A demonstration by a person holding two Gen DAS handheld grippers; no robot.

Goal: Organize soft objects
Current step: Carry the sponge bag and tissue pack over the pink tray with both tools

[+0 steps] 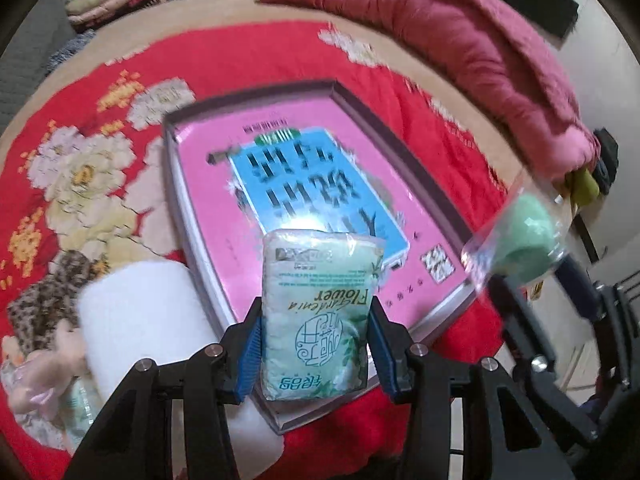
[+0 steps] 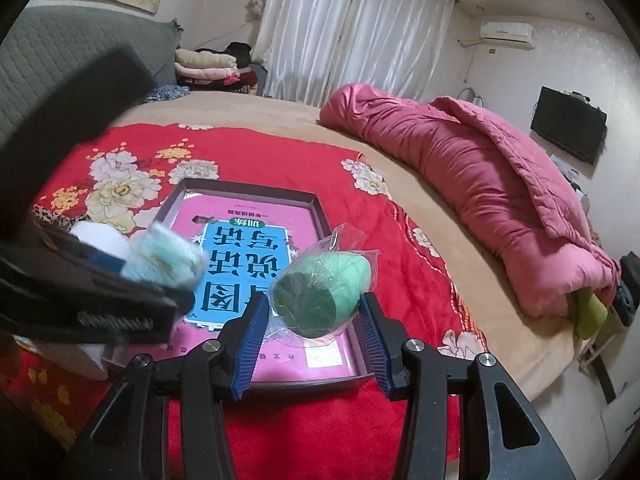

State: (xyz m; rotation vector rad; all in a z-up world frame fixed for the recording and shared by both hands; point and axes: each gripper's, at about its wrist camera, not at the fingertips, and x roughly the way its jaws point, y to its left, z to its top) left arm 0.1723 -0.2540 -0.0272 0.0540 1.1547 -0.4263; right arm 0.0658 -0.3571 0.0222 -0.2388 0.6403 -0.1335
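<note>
Left tool (image 1: 316,344), low centre of the left wrist view: clamped on one tissue pack (image 1: 320,312), pale green wrapper pinched on both long sides by the blue pads (image 1: 251,354); held end-on over the near edge of the shallow box (image 1: 348,94), probably so as to drop flat inside; seen again, blurred, at the left of the right wrist view.

Right tool (image 2: 312,324), low centre of its own view: closed on one green sponge egg (image 2: 320,292) in a clear plastic bag (image 2: 348,236); pads squeezing bag and egg together, loose plastic bunched above; likewise poised over the box's near right corner, so both soft pieces look bound for the same container.

Box lying open in mid-frame on the red floral blanket (image 2: 248,148) spread over the bed; pink lining with a blue printed panel (image 1: 320,184); nothing else resting inside yet, as far as visible.

Counted: two tools, both gripping; one tissue pack in hand, perhaps a second at lower left of the left wrist view, too blurred to confirm; one bagged egg; one white roll (image 1: 140,312) just left of the box, likely waiting its turn; one box; one pink quilt (image 2: 480,168) heaped along the upper right; one stack of folded clothes (image 2: 212,68) at upper left, well apart.
</note>
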